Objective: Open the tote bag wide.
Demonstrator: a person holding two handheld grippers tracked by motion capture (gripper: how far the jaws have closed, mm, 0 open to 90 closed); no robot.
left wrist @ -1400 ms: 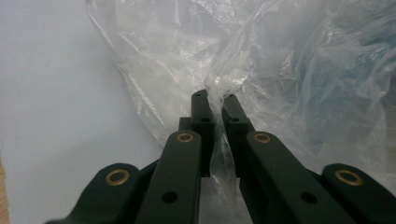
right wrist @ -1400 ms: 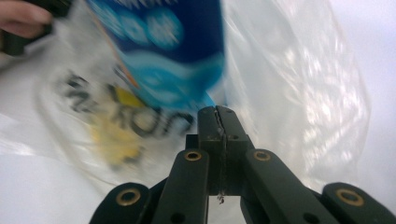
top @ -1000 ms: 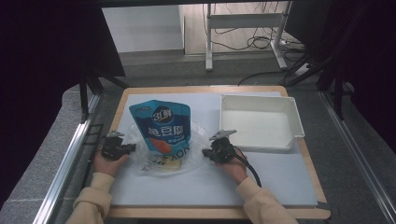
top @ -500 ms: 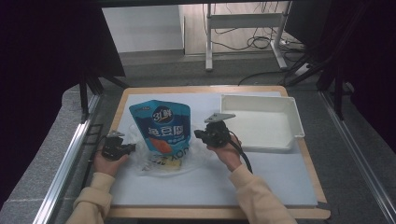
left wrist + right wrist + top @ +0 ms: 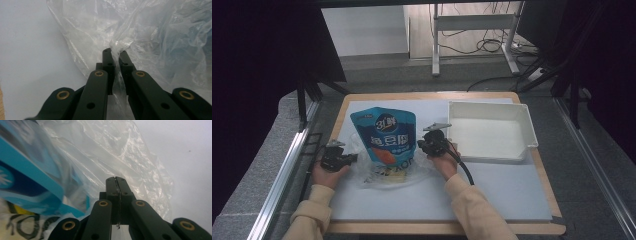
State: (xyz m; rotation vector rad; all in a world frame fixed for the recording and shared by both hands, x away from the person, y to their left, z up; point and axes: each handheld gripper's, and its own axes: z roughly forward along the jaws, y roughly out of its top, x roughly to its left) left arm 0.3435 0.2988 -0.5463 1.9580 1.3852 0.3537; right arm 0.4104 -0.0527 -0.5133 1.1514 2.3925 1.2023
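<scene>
Here a clear plastic bag is being worked around a blue snack pouch on the white mat of the desk, and each hold seems chosen to keep the bag's mouth spread.

The left claw is kept low at the bag's left edge. In the left gripper view its jaws are drawn in narrow on a pinched fold of the film, which is gathered into a ridge between the pads; the edge is thus anchored, probably so that the bag cannot slide while the other side is pulled.

The right claw is held at the bag's right side, raised a little off the mat. In the right gripper view its jaws are pressed fully together, with the crinkled film fanning out from the tips; a thin edge is judged to be caught there, though the film between the pads is too fine to be made out for certain.

The pouch lies with its lower part under the film and its top still bare, so the bagging is judged only part done.

A white tray is set to the right, untouched, presumably as the place for the finished pack.
</scene>
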